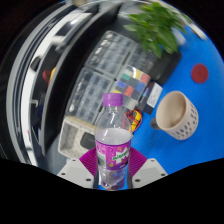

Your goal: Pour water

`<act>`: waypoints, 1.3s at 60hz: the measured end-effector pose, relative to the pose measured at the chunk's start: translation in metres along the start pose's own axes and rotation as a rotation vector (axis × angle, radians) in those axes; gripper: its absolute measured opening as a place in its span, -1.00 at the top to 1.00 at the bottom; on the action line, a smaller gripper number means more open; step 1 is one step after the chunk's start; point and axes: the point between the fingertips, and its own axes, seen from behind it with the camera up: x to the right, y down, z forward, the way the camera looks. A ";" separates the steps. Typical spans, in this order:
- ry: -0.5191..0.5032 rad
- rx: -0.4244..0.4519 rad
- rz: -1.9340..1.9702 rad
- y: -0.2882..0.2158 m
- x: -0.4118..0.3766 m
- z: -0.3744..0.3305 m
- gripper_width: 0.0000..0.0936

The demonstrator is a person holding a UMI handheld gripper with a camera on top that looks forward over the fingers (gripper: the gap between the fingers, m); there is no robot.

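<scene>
Right now you are gripping the water bottle [115,140] upright between the gripper [114,172] fingers, both pads pressing its purple label. Beyond and to the right, the beige cup [177,114] is standing on the blue table [205,150], so tilting rightward looks needed.

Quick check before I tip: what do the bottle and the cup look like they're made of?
The bottle, between the fingers of the hand-held gripper, looks like clear thin plastic: you can see through it above the glossy purple label, and the purple cap looks plastic too. The cup, standing on the blue table, looks beige and matte with a ribbed wall, perhaps paper or ceramic; I cannot tell which.
</scene>
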 end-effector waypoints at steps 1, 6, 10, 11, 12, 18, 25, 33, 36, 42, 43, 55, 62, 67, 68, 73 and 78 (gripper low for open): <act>0.001 0.002 0.041 -0.003 0.001 0.000 0.18; 0.012 0.005 0.209 -0.013 0.004 0.002 0.18; 0.010 0.006 0.335 -0.018 0.005 0.005 0.18; 0.008 0.007 0.366 -0.020 0.005 0.005 0.18; 0.005 0.008 0.396 -0.022 0.005 0.005 0.18; -0.003 0.009 0.574 -0.030 0.007 0.007 0.18; -0.012 0.007 0.748 -0.035 0.013 0.010 0.18; -0.019 0.021 0.894 -0.042 0.019 0.011 0.18; -0.016 0.018 0.911 -0.042 0.022 0.011 0.18; -0.006 -0.004 0.903 -0.039 0.023 0.009 0.18; -0.006 -0.007 0.898 -0.038 0.023 0.009 0.18; 0.012 -0.045 0.668 -0.039 0.016 0.005 0.18; 0.030 -0.058 0.305 -0.060 0.003 -0.003 0.18; 0.018 -0.004 0.050 -0.099 -0.012 -0.013 0.17; 0.014 0.010 0.000 -0.108 -0.017 -0.015 0.17; -0.010 0.101 -0.244 -0.155 -0.038 -0.026 0.17; 0.007 0.170 -0.450 -0.193 -0.048 -0.038 0.17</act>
